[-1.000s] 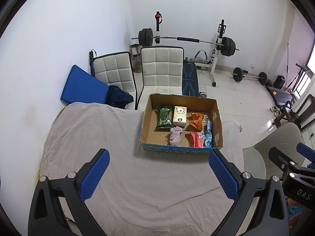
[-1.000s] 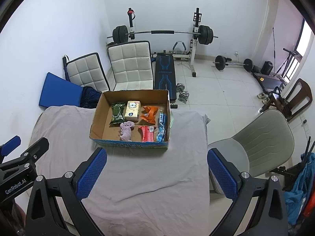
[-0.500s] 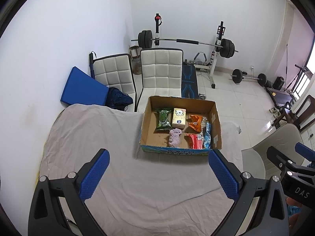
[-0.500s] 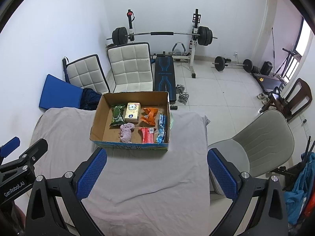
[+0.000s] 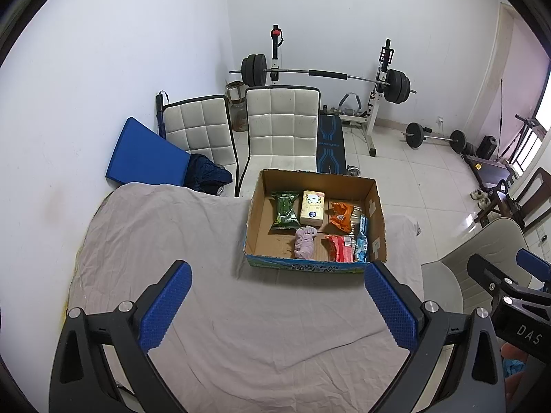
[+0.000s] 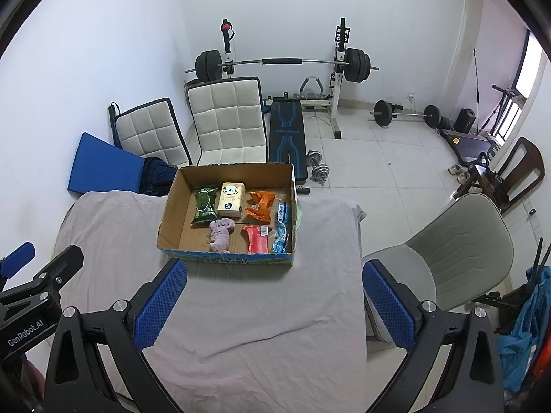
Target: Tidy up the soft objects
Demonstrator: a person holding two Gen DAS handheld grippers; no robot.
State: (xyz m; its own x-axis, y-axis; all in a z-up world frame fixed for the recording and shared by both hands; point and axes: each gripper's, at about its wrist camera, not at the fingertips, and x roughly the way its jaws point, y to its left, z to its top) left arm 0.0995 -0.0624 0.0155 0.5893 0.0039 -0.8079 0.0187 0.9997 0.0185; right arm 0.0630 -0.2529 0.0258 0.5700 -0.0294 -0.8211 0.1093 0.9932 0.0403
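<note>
An open cardboard box (image 5: 375,213) (image 6: 172,206) stands at the far side of a table covered with grey cloth (image 5: 261,327) (image 6: 258,309). In it lie a green packet (image 5: 284,210) (image 6: 204,203), a cream tissue pack (image 5: 312,207) (image 6: 231,200), an orange packet (image 5: 341,215) (image 6: 260,205), a red packet (image 5: 339,248) (image 6: 258,239), a blue packet (image 5: 361,241) (image 6: 281,227) and a crumpled pink cloth (image 5: 304,242) (image 6: 220,232). My left gripper (image 5: 275,306) and right gripper (image 6: 273,304) are both open and empty, held high above the near part of the table.
Two white padded chairs (image 5: 280,127) (image 5: 199,127) and a blue mat (image 5: 144,155) stand behind the table. A weight bench with a barbell (image 6: 286,65) is at the back. A grey chair (image 6: 458,241) stands right of the table.
Both grippers have drawn back and up a little, so the box looks slightly farther away. Nothing was picked up or released.
</note>
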